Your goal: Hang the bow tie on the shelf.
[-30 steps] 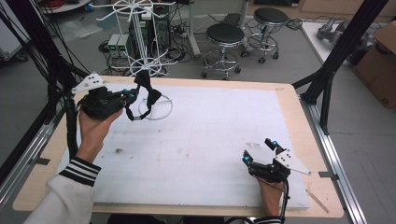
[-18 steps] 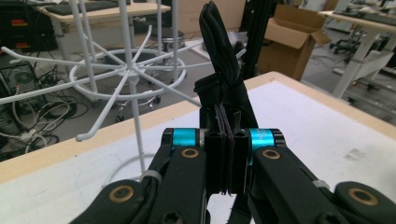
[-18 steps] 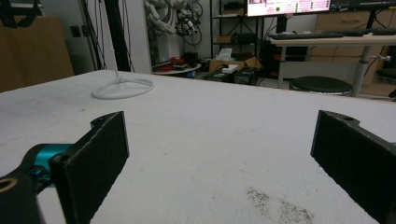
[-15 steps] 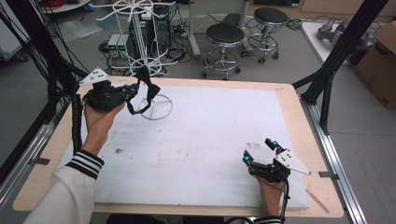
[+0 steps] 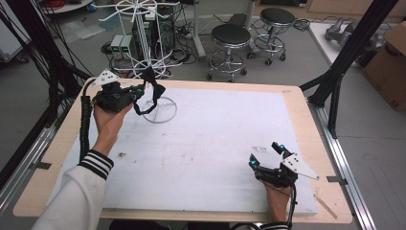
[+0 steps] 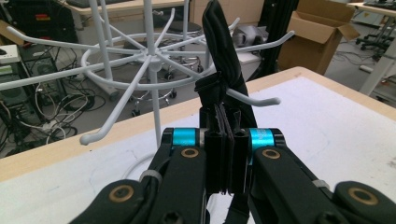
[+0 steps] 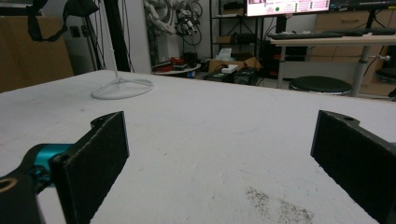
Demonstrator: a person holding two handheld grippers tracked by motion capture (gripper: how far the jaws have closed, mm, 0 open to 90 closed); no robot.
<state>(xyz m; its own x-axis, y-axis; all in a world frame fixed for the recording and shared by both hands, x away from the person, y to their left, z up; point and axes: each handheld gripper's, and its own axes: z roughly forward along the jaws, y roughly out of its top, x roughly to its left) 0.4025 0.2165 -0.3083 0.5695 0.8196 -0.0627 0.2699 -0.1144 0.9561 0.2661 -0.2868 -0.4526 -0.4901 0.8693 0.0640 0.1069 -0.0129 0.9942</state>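
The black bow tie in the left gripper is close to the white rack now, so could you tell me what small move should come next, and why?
Probably ease the left gripper forward so the strap of the black bow tie passes over the nearest hook of the white rack. The jaws are clamped on the strap, which rises just beside that hook's upturned tip, seemingly not looped over it yet.

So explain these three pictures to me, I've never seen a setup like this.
A person stands at a table with a white mat and holds a hand-worked pair of tongs in each hand. One picture looks down from above; the other two come from cameras riding on each pair of tongs. The left tongs are shut on a black strap, raised beside a white wire hook stand. The right tongs rest open on the mat, holding nothing. Behind the table stand stools and cables.
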